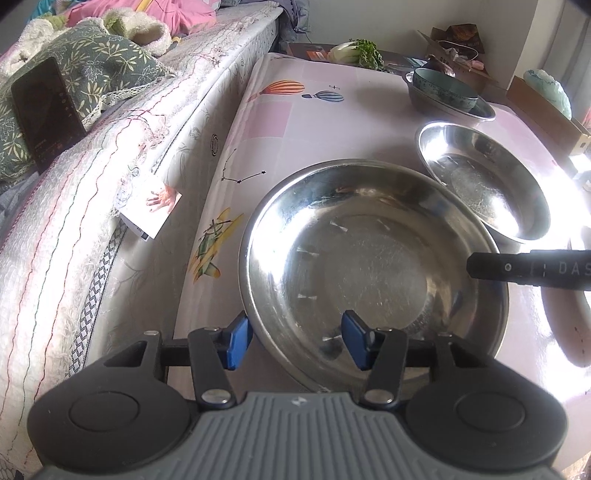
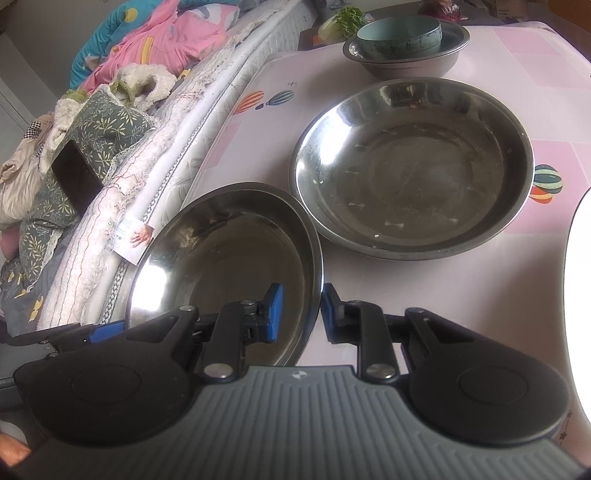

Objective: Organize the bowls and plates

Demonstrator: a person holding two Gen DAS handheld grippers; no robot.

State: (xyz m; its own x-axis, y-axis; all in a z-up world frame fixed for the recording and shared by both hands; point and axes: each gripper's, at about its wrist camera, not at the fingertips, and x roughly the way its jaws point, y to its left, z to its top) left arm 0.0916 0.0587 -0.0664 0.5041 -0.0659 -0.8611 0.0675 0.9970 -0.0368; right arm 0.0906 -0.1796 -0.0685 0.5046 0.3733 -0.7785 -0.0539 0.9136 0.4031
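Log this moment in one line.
left gripper open astride near steel plate, left rim | right gripper astride right rim, grip unclear

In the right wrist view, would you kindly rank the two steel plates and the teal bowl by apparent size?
1. Far steel plate.
2. Near steel plate, in the grippers; it sits closer to the camera, so the gap may really be larger.
3. Teal bowl, farthest away, so unsure.

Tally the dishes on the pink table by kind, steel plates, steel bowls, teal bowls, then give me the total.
steel plate: 2
steel bowl: 1
teal bowl, sitting inside the steel bowl: 1
Total: 4
The white shape at the right edge is too washed out to count.
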